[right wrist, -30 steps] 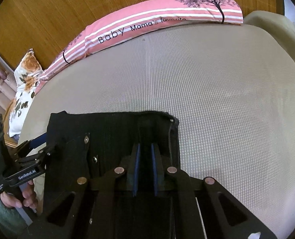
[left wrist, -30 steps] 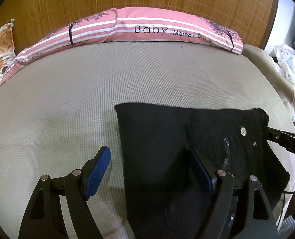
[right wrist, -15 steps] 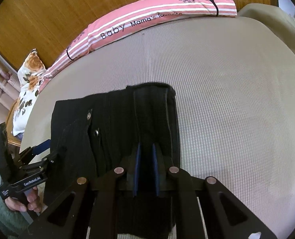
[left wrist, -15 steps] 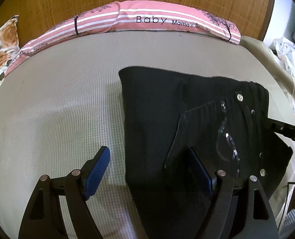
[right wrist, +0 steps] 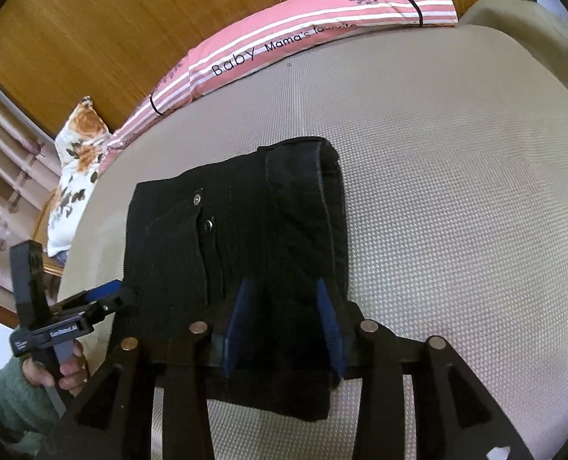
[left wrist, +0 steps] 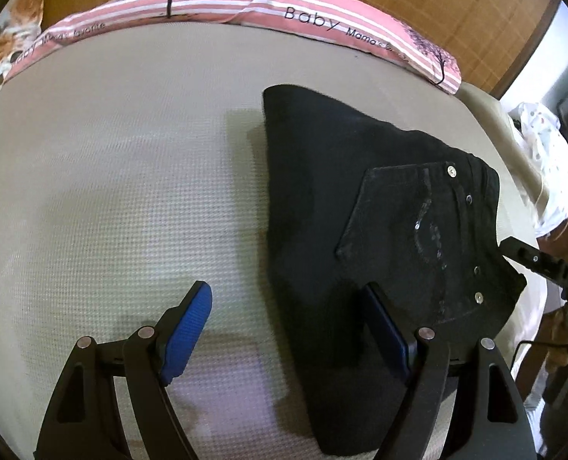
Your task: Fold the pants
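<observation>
The black pants (left wrist: 379,207) lie folded flat on your beige mattress (left wrist: 130,176), toward its near edge, waistband and rivets facing up. Your left gripper (left wrist: 287,318) hangs with its fingers spread wide: one blue pad over bare mattress, the other over the fabric, gripping nothing. Your right gripper (right wrist: 284,318) has just been opening; the pants lie between its parted pads, which no longer pinch them. A pink striped pillow (right wrist: 284,38) lies along the far edge against the woven wood headboard (right wrist: 130,19), with a floral cushion (right wrist: 77,161) at the far left corner.
</observation>
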A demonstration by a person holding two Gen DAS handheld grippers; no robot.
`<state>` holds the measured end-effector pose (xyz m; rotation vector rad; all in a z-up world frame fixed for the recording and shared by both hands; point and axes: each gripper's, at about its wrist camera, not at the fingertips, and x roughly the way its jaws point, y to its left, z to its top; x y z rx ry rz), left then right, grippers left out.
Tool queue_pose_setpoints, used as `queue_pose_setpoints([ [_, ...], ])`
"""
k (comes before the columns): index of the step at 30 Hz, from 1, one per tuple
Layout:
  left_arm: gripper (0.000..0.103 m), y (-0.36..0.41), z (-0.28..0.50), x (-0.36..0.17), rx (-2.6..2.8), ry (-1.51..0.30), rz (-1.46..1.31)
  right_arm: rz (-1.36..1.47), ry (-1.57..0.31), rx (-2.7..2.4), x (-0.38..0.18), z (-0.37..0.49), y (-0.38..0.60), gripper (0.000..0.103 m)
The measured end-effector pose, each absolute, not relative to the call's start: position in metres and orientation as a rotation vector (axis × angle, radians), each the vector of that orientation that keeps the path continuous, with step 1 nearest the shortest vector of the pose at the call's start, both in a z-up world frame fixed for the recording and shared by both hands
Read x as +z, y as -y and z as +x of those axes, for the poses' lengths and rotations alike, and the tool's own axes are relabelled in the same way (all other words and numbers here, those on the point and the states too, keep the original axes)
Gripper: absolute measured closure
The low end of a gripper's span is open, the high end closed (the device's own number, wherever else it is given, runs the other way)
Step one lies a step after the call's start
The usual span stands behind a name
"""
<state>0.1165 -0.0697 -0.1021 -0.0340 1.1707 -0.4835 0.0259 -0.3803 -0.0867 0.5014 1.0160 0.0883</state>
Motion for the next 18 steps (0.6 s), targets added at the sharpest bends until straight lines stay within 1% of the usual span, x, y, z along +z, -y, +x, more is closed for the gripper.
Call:
queue_pose_setpoints([
  [1, 0.023, 0.067, 0.117, -0.103, -0.489, -1.182, -0.055, 0.512, -1.017, 0.093, -0.087, 0.024, 0.383, 0.065],
  [2, 0.023, 0.064, 0.118, -0.105, -0.496, -1.197, -0.079, 0.521, -1.021, 0.088, -0.088, 0.023, 0.387, 0.059],
  [3, 0.023, 0.063, 0.119, -0.106, -0.501, -1.206, -0.096, 0.529, -1.03, 0.079, -0.09, 0.023, 0.392, 0.057],
  [8, 0.023, 0.065, 0.126, -0.109, -0.569, -1.244, -0.164, 0.65, -1.082, 0.156, -0.108, 0.022, 0.41, 0.056],
  [11, 0.023, 0.069, 0.132, -0.11, -0.598, -1.26, -0.191, 0.724, -1.101, 0.21, -0.12, 0.024, 0.419, 0.053],
  [18, 0.023, 0.073, 0.134, -0.112, -0.689, -1.304, -0.236, 0.873, -1.116, 0.361, -0.143, 0.029, 0.432, 0.053],
])
